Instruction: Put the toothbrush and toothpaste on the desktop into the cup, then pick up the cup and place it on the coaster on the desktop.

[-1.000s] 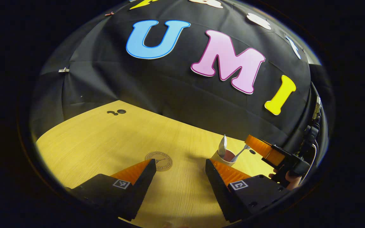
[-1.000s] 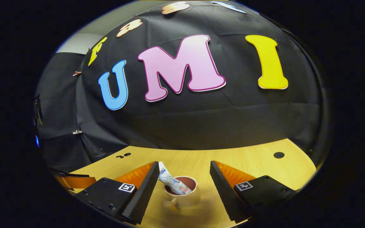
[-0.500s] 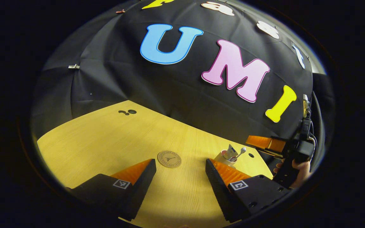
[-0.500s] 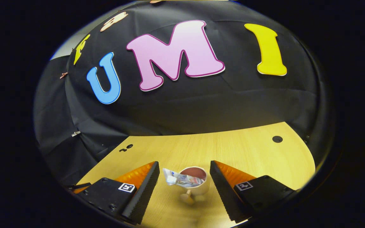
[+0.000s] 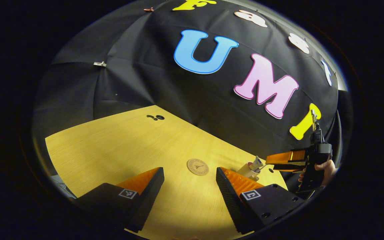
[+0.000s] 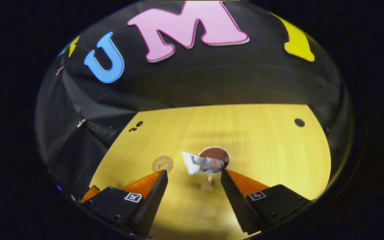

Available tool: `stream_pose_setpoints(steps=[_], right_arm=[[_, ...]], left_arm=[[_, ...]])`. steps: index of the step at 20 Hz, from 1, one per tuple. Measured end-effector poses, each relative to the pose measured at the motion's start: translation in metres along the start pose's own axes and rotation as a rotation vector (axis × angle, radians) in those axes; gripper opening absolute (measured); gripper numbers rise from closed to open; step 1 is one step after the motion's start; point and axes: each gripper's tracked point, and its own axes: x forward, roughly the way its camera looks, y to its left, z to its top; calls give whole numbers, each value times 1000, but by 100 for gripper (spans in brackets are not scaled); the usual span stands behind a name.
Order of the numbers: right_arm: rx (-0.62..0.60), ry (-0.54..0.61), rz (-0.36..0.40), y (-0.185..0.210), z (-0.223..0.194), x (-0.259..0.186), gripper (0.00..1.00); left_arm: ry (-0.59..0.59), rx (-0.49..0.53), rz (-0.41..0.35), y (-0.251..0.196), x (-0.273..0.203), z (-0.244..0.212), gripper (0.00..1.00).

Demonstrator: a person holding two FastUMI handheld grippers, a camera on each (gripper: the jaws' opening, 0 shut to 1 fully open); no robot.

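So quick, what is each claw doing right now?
Left claw: open, holding nothing.
Right claw: open, holding nothing, above the cup.

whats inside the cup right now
The toothpaste sticks out of the cup, leaning over its rim toward the coaster. A pale stick below the rim may be the toothbrush handle. The cup's bottom is hidden.

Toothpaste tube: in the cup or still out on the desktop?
In. The toothpaste tube leans inside the cup, its flat end sticking out over the rim.
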Motion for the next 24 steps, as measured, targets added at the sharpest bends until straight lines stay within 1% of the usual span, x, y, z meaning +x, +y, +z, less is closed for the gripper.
stream_pose_setpoints(steps=[5, 7, 8, 11, 12, 13, 15, 17, 19, 22, 23, 24], right_arm=[[-9, 200, -39, -8, -38, 34, 98], [11, 257, -51, -10, -49, 47, 98], [19, 268, -74, -15, -52, 55, 98], [35, 303, -102, -21, -58, 71, 98], [49, 334, -109, -23, -63, 75, 98], [75, 370, -112, -23, -68, 80, 91], [86, 405, -136, -30, -71, 90, 100], [73, 420, -163, -36, -72, 98, 100], [67, 435, -170, -35, -74, 106, 100], [63, 474, -166, -36, -78, 106, 100], [72, 488, -164, -34, -80, 106, 97], [79, 491, -166, -33, -83, 111, 72]], left_arm=[[15, -17, 76, 39, -11, -7, 98], [29, -23, 97, 51, -13, -11, 98], [37, -25, 102, 54, -14, -14, 98], [62, -11, 110, 62, -12, -22, 98], [72, -2, 112, 63, -11, -25, 98], [84, 5, 108, 64, -10, -27, 98], [102, 16, 101, 62, -8, -30, 98], [115, 21, 88, 60, -6, -32, 98], [126, 25, 75, 56, -5, -33, 98], [142, 36, 67, 54, -2, -36, 98], [146, 36, 65, 53, -2, -36, 98], [148, 34, 61, 52, -3, -35, 98]])
